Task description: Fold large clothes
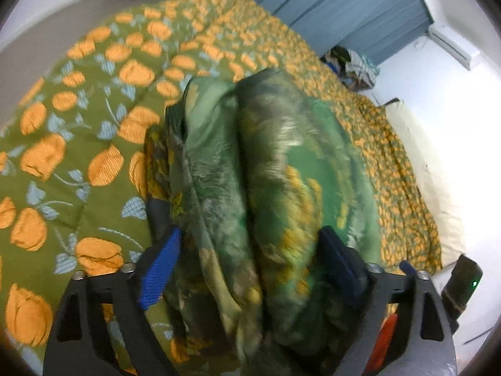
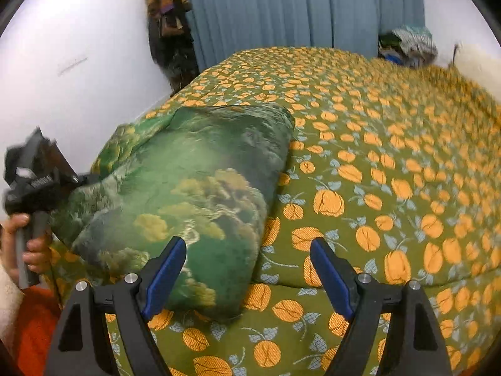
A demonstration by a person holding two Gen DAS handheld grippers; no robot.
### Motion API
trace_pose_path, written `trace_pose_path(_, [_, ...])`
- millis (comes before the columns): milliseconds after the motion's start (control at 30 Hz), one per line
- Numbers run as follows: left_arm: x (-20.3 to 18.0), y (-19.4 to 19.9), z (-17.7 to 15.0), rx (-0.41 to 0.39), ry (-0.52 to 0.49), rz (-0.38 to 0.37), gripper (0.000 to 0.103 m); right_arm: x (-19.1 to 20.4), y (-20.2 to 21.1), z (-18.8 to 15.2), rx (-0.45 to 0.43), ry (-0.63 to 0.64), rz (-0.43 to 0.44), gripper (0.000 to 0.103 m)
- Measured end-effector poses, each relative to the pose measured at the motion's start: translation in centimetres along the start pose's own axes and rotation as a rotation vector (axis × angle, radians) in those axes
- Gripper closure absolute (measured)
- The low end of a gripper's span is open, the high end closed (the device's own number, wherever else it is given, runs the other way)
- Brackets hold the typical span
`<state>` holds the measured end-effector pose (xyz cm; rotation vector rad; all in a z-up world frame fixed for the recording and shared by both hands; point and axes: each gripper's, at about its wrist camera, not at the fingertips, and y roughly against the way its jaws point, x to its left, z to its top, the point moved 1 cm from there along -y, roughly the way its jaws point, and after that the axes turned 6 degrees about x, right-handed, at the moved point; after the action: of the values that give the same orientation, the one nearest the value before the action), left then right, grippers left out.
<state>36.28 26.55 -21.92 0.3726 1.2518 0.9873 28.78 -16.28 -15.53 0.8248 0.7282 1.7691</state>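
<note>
Floral bedspread (image 2: 391, 156) bears the folded garment (image 2: 194, 194); both grippers, left (image 1: 250, 250) and right (image 2: 247, 269), angle downward, jaws spread.

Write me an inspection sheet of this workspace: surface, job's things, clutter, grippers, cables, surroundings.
Surface: bed under a green cover with orange fruit print; cream pillow at one edge.
Job's things: green garment, folded into a thick bundle, lying on the cover.
Clutter: heap of clothes at the far side of the bed.
Grippers: left gripper open, the bundle between its fingers, contact unclear through blur; a hand holds it. Right gripper open, empty, its left finger over the bundle's near end.
Cables: nothing seen.
Surroundings: blue curtain, white walls, dark clothing hanging in the corner, air conditioner high on the wall.
</note>
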Motion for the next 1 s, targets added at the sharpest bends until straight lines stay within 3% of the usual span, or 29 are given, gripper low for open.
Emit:
trace_pose_path(67, [1.0,-1.2,0.5,0.048,0.024,-0.016,0.004,-1.7,-0.3,0.5,-0.015,-0.059,0.143,0.018])
trace_pose_path(167, [1.5,-2.2,0.5,0.082,0.018,-0.014,0.0,-3.1,-1.6,0.5,0.028,-0.117,0.236,0.016])
trace_pose_path(300, [1.4,-2.9,0.7,0.114,-0.029,-0.018,0.0,-4.4,-3.8,0.2,0.078,-0.153,0.288,0.016])
trace_pose_path(633, [3.2,-4.3,0.5,0.19,-0.021,-0.089,0.0,-5.8,-8.0,0.9,0.148,-0.247,0.483,0.016])
trace_pose_path(933, [3.3,-4.5,0.9,0.19,-0.026,-0.099,0.0,-5.3,-13.2,2.2,0.228,-0.296,0.645,0.016])
trace_pose_path(1000, [3.6,-4.7,1.3,0.188,-0.023,-0.114,0.0,-5.0,-14.0,2.4,0.241,-0.301,0.663,0.011])
